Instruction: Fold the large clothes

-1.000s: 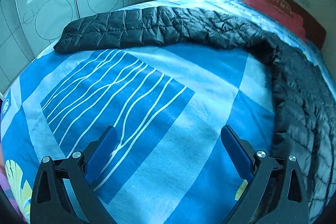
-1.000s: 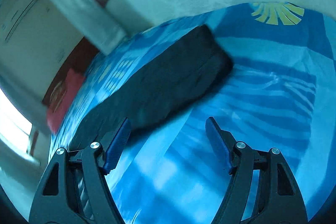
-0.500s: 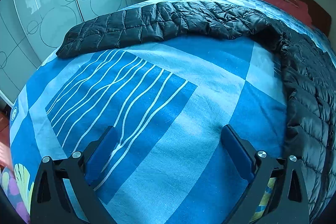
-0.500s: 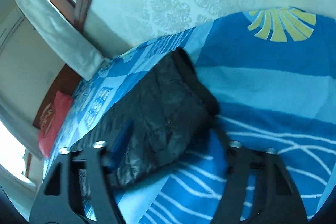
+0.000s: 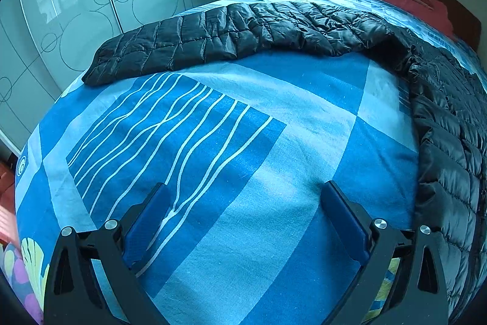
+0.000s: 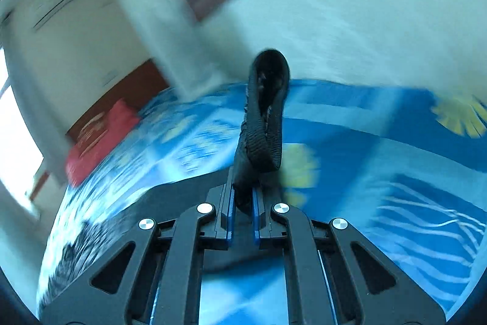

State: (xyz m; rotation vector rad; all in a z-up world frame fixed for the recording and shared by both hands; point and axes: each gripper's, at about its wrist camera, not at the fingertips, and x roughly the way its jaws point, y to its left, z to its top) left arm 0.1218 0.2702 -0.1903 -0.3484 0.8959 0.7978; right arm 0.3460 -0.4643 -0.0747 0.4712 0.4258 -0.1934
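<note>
A: What do I have on the bed?

B: A black quilted jacket [image 5: 441, 99], spread flat; one sleeve [image 5: 194, 41] lies straight across the blue bedspread [image 5: 243, 142].

A: And the other sleeve?

B: Its ribbed cuff [image 6: 264, 124] stands raised, clamped between my right gripper [image 6: 243, 209] pads.

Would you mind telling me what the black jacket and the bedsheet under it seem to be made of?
Jacket: probably thin synthetic shell, nylon or polyester, over soft filling. It has a slight sheen, stitched puffy panels and fine crinkles. The cuff shut in the right gripper looks like matte ribbed knit.
Bedsheet: likely woven cotton or blend, matte, with visible weave and printed pattern.
</note>
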